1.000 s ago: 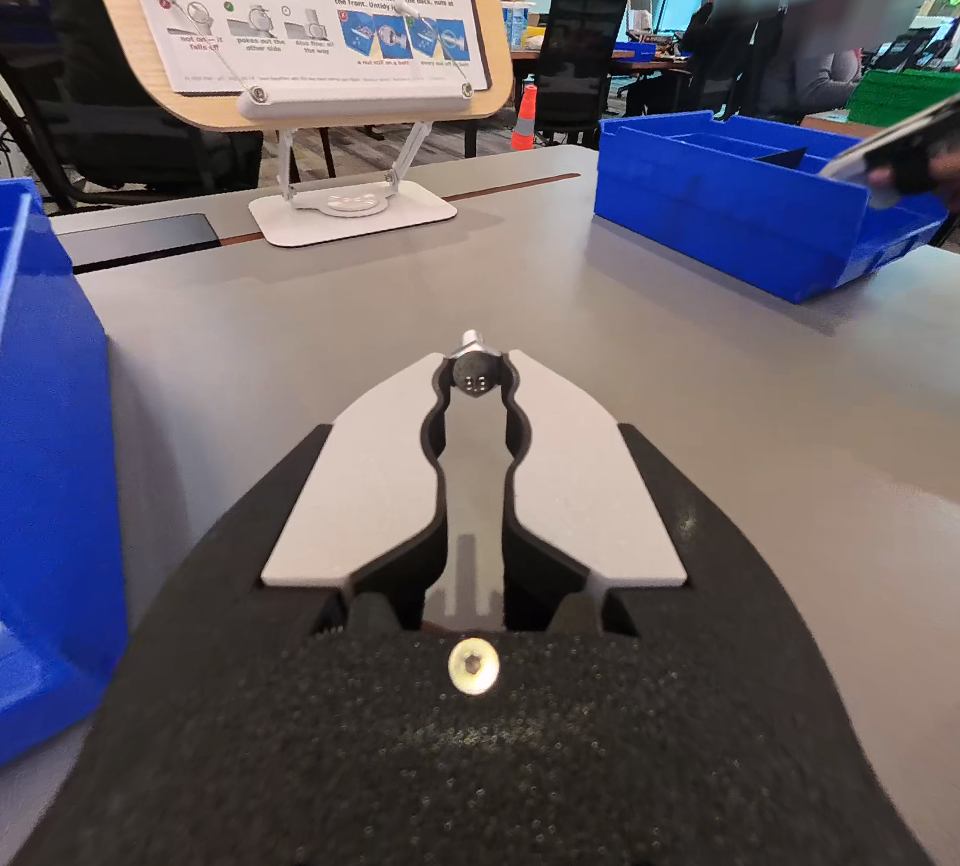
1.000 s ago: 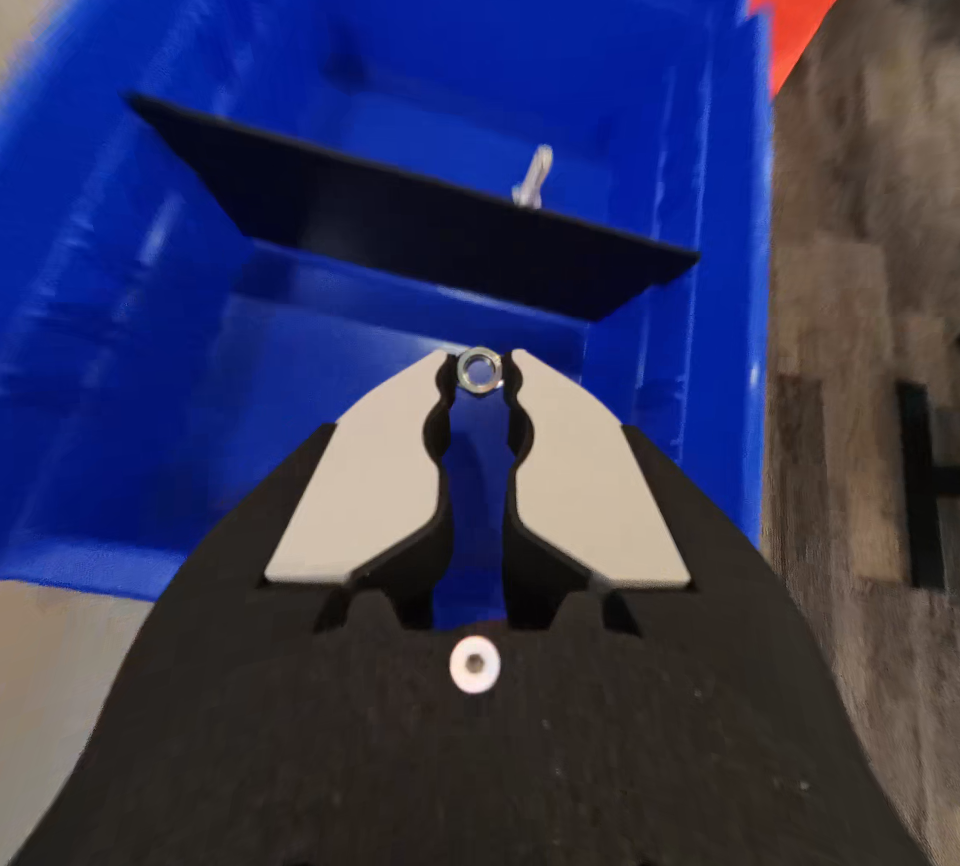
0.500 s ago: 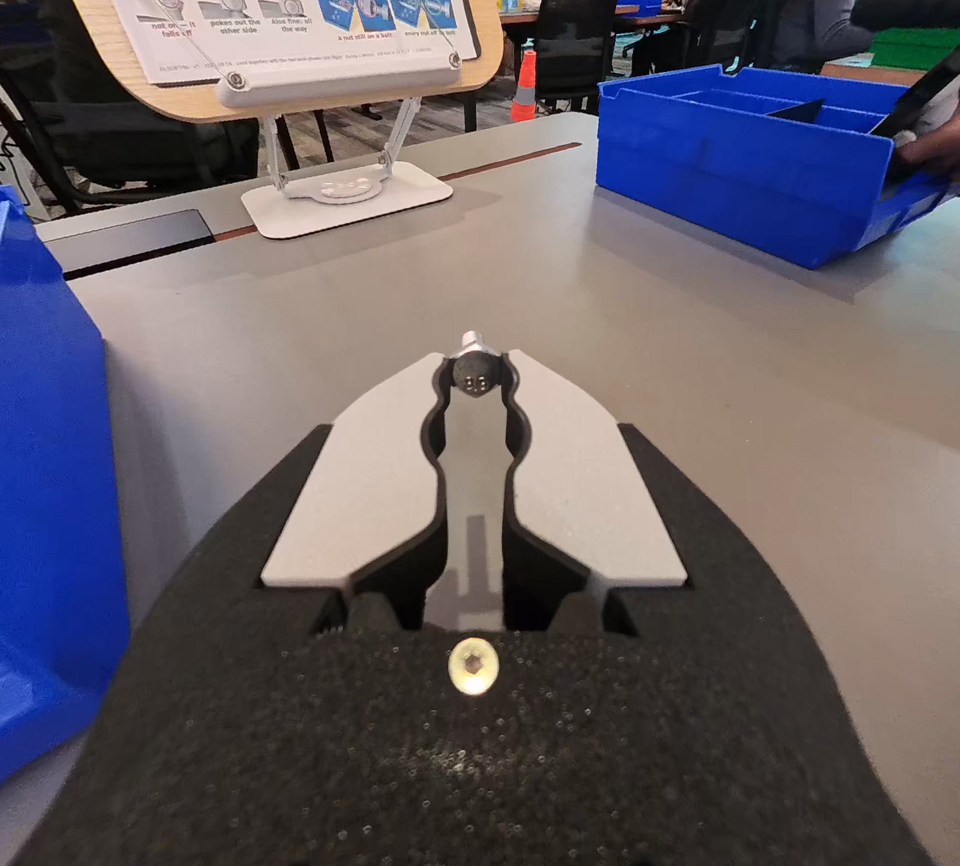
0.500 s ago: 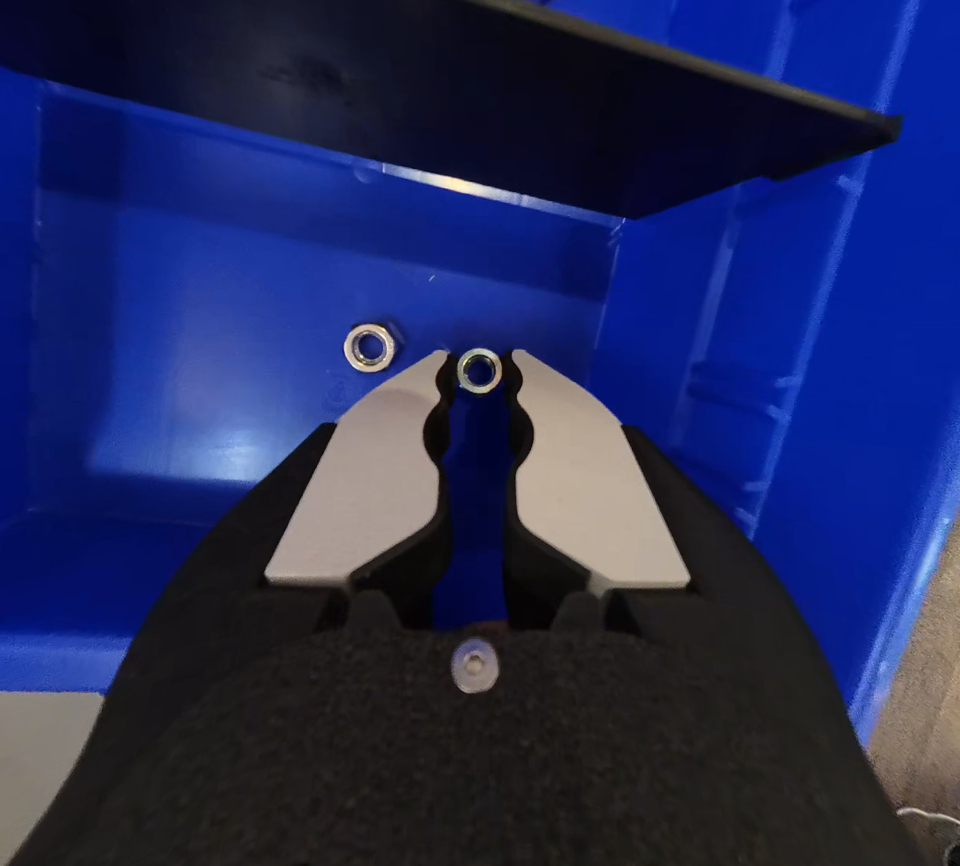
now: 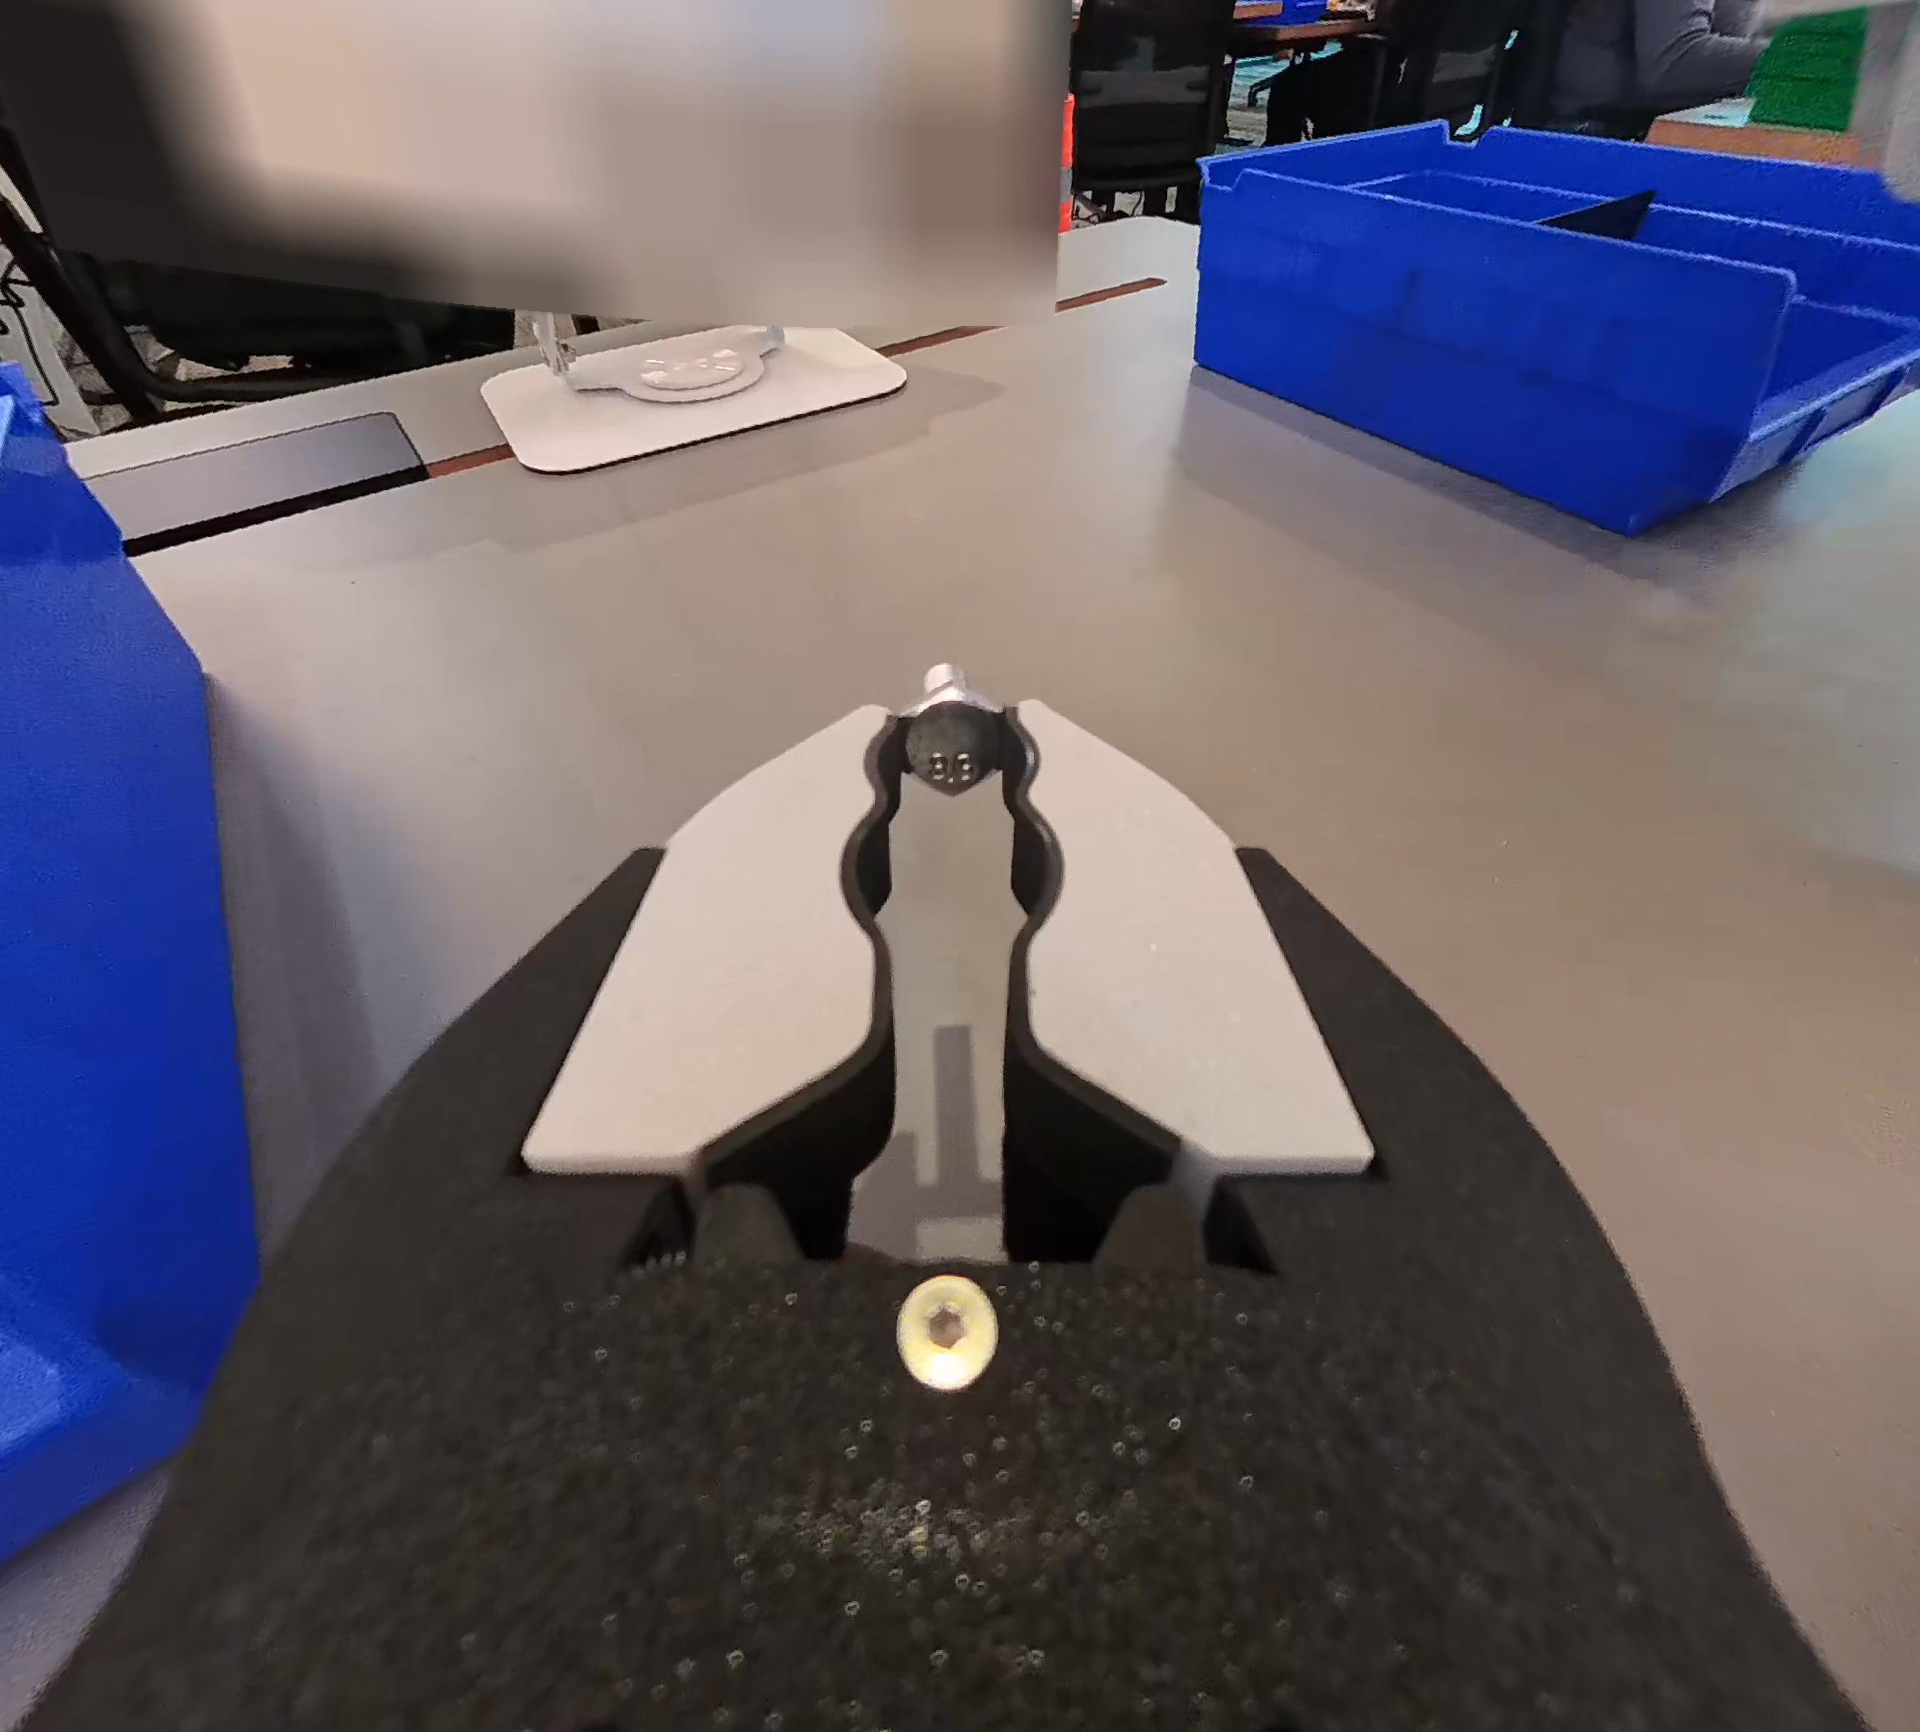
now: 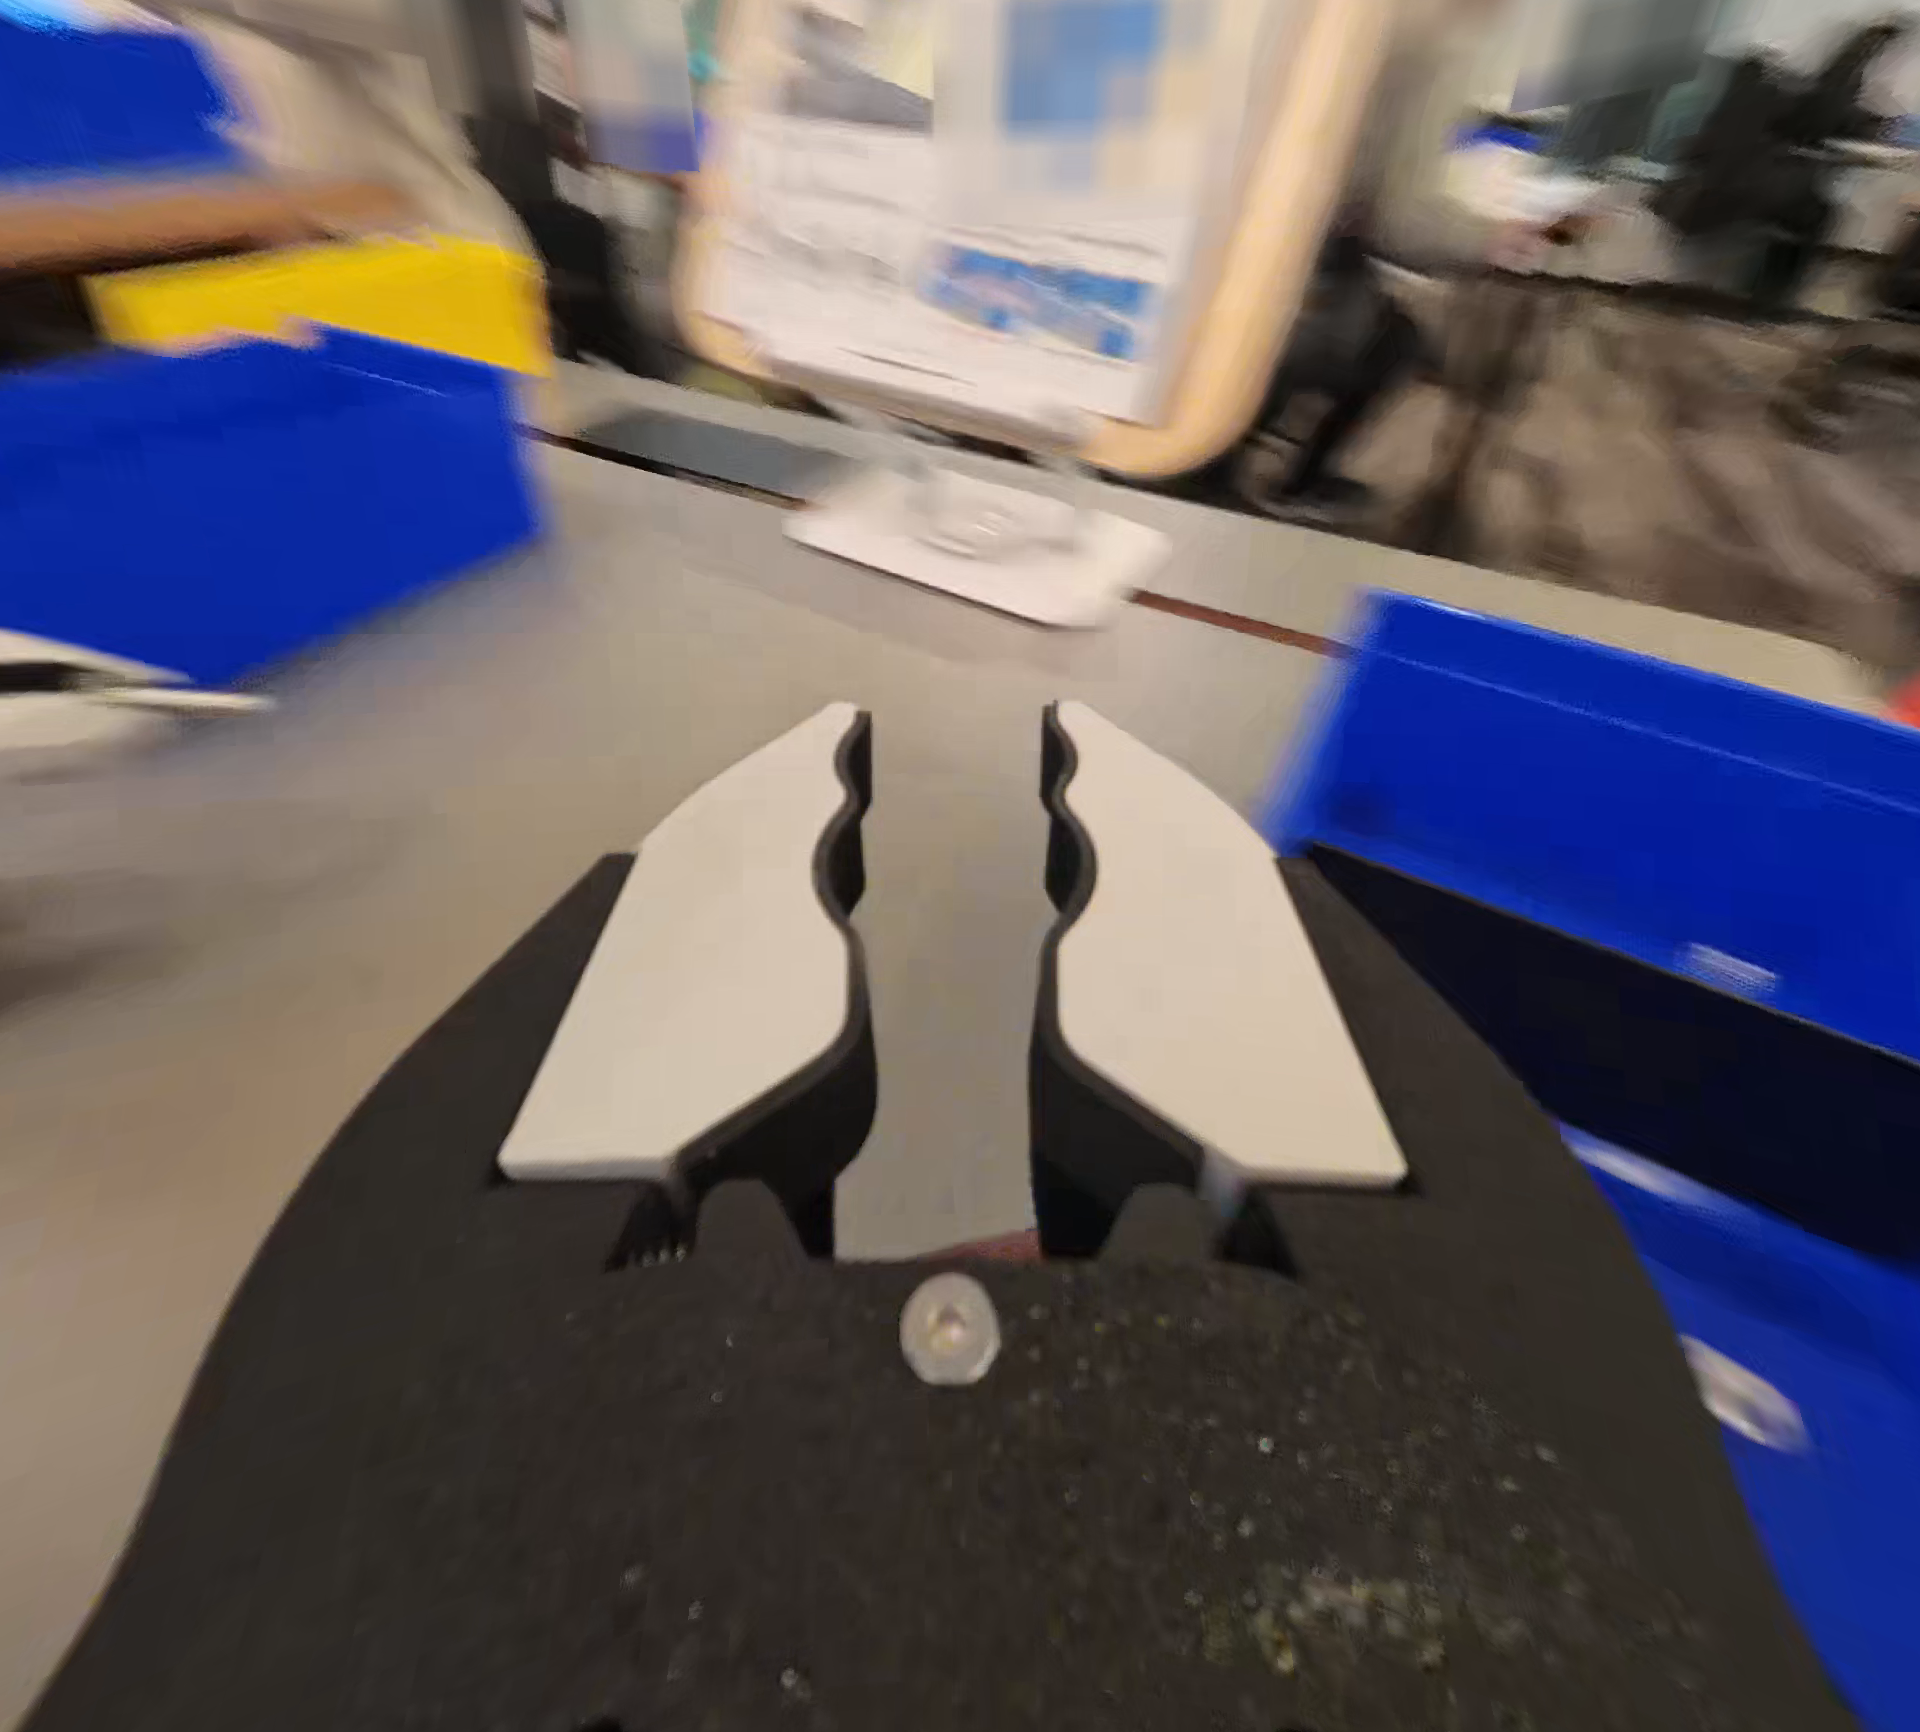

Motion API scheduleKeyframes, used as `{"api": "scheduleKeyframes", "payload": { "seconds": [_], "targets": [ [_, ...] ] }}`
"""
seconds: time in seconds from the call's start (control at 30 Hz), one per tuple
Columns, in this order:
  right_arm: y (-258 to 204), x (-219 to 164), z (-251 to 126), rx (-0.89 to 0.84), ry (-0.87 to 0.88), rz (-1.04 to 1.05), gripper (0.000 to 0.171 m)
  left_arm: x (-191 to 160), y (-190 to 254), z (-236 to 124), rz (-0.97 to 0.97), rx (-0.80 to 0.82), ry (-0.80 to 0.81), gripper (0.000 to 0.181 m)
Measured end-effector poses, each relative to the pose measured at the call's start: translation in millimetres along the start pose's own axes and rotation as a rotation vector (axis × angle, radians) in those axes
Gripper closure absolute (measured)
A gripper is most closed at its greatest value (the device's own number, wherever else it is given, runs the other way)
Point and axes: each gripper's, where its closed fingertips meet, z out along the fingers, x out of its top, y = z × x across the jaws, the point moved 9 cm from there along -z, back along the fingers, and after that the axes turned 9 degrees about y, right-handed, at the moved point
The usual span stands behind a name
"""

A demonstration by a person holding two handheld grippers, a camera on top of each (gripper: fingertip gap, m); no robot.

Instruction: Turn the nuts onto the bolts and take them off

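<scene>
My left gripper (image 5: 951,726) is shut on the hex head of a steel bolt (image 5: 948,752). It holds the bolt level above the grey table (image 5: 1247,747), with the threaded end pointing away. My right gripper (image 6: 956,726) is open and empty above the table, just left of the right blue bin (image 6: 1610,799). That view is blurred by motion. A small silvery piece (image 6: 1756,1422), too blurred to name, lies inside that bin at the lower right. No nut shows on the bolt.
The right blue bin (image 5: 1507,352) has a black divider (image 5: 1600,212). A second blue bin (image 5: 94,955) stands close on the left. A sign stand's white base (image 5: 691,394) sits at the table's far side. Office chairs and desks lie beyond.
My right gripper opened and let go of the nut in the bin's front compartment, then swung up and out to face the sign stand. My left gripper stayed shut on the bolt.
</scene>
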Motion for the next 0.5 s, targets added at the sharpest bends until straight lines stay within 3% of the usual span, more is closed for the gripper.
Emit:
{"api": "scheduleKeyframes", "payload": {
  "seconds": [0.07, 0.17, 0.33, 0.5],
  "targets": [
    [-51, -10, 10, 0.202, 0.092, 0.088, 0.140, 0, 0, 0, 0.004, 0.001, -0.004, 0.164],
    [-98, -39, 25, 0.343, 0.072, 0.216, 0.135, 0, 1, 0, 0.007, 0.002, 0.001, 0.164],
    [-113, -58, 34, 0.408, 0.037, 0.269, 0.136, 1, 0, -1, -0.010, -0.045, 0.006, 0.164],
    [-126, -49, 39, 0.721, 0.082, 0.272, 0.140, 18, 3, 7, -0.229, -0.515, 0.061, 0.164]
  ]
}}
